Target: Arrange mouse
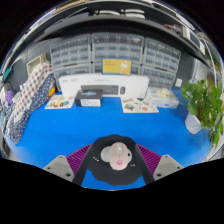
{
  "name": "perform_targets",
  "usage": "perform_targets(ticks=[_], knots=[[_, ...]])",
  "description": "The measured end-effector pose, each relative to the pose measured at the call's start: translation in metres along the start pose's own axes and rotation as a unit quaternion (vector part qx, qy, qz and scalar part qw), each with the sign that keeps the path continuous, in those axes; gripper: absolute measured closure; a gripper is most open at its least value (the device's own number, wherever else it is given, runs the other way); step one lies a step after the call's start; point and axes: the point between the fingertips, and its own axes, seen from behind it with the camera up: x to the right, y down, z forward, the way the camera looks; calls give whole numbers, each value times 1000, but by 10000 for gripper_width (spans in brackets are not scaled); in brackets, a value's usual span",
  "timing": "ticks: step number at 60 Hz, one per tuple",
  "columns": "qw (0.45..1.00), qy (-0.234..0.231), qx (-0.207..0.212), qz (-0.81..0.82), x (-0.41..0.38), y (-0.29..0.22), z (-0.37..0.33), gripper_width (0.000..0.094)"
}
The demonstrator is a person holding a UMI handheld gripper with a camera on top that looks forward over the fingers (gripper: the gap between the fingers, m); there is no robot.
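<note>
- Patterned fabric items (pixel 30 95): hanging at the far left, well left of the white printer, beside the blue surface's edge.
- Surface (pixel 100 135): blue, wide, carrying everything listed; bare blue stretch lies between the white printer and the hand-held gripper.
- Small box (pixel 59 101): flat, printed, just left of the white printer, resting on the surface.
- White printer (pixel 103 87): long, low, at the far side of the surface; a dark tray (pixel 91 99) sits at its front left.
- Mouse (pixel 114 158): dark with a pale patch on top, well in front of the white printer, lodged between the two fingers.
- Hand-held gripper (pixel 114 163): purple pads (pixel 79 157) meet the mouse on both sides; the fingers appear closed upon it, gripping it.
- Yellow sign (pixel 116 67): behind the white printer, on shelving of small drawers (pixel 70 52).
- Flat packets (pixel 140 104): just right of the white printer, on the surface.
- Green plant (pixel 205 105): leafy, far right of the white printer.
</note>
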Motion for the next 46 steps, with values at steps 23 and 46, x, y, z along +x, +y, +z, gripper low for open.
perform_targets(ticks=[23, 46], knots=[[998, -22, 66, 9, -74, -13, -115, 64], [997, -44, 70, 0, -120, 20, -153, 67]])
